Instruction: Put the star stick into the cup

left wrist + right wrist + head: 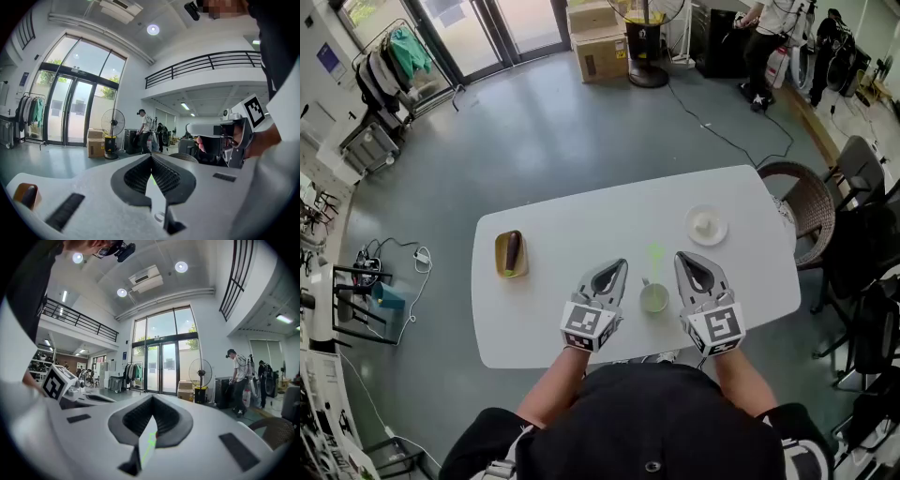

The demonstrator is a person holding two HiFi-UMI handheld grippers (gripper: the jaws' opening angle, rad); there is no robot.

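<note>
Writing: none legible. Each gripper's cube carries black-and-white square markers only, no letters. The cardboard box on the floor beyond the table has a dark print on its side, too small to read.

Cup is pale green and stands on the white table near the front edge, between the 2 grippers. Left gripper is just to the cup's left, right gripper just to its right; neither touches it, and both point away from the person.

Star stick: light green, w/ the star end past the cup on the far side and the thin shaft running back to the cup's far rim. It looks to sit in the cup, leaning away, but the head view is too faint to be sure. It lies in the gap between the 2 gripper tips, ahead of both and apart from them.

Left gripper: tips pressed together, nothing in them; a green sliver shows through the opening behind the tips. Right gripper: clenched too, empty, w/ the star outline visible on the table through its opening.

Elsewhere on the table: yellow tray w/ a dark oblong thing at left, white plate w/ a small white item at right, both well apart from the cup.
</note>
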